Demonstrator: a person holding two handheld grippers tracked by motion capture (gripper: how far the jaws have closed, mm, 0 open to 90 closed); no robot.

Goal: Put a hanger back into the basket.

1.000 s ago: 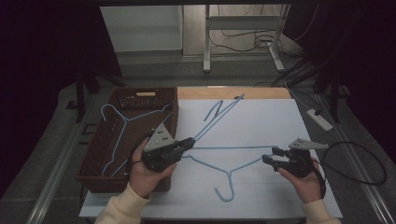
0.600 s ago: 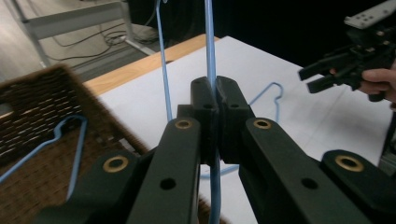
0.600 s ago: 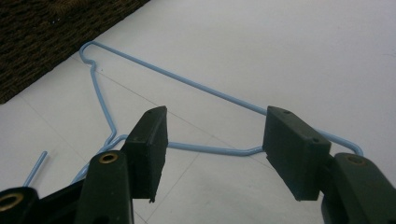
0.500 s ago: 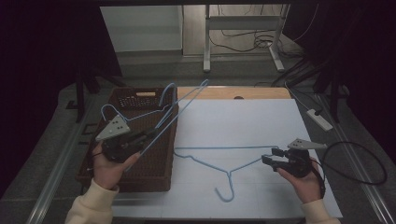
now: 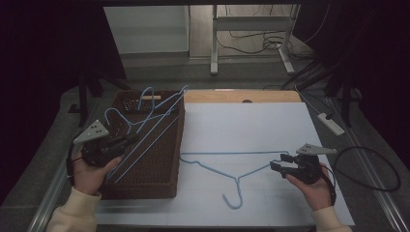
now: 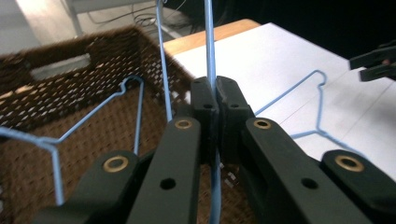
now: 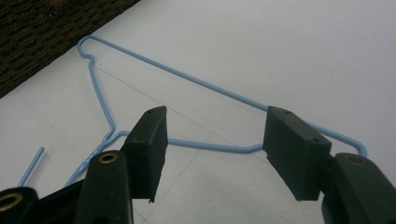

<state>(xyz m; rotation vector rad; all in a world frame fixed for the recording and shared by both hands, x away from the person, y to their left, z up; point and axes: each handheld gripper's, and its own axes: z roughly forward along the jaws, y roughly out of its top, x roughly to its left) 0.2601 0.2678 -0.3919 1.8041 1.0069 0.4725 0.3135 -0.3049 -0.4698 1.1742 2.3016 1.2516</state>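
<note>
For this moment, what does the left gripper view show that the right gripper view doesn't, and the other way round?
Left gripper view alone: the left gripper shut on a light-blue wire hanger above the dark brown woven basket, where another blue wire hanger lies. Right gripper view alone: the right gripper open, jaws hovering apart over the white table sheet. Both: the blue wire hanger lying on the sheet.

My high view looks forward and down over the whole desk [image 5: 251, 125] from my side. My left gripper view rides close along its tongs [image 6: 215, 100], facing across the basket [image 6: 70, 93] toward the white sheet. My right gripper view looks steeply down, close. All three share the flat blue hanger [image 5: 227, 166].
</note>
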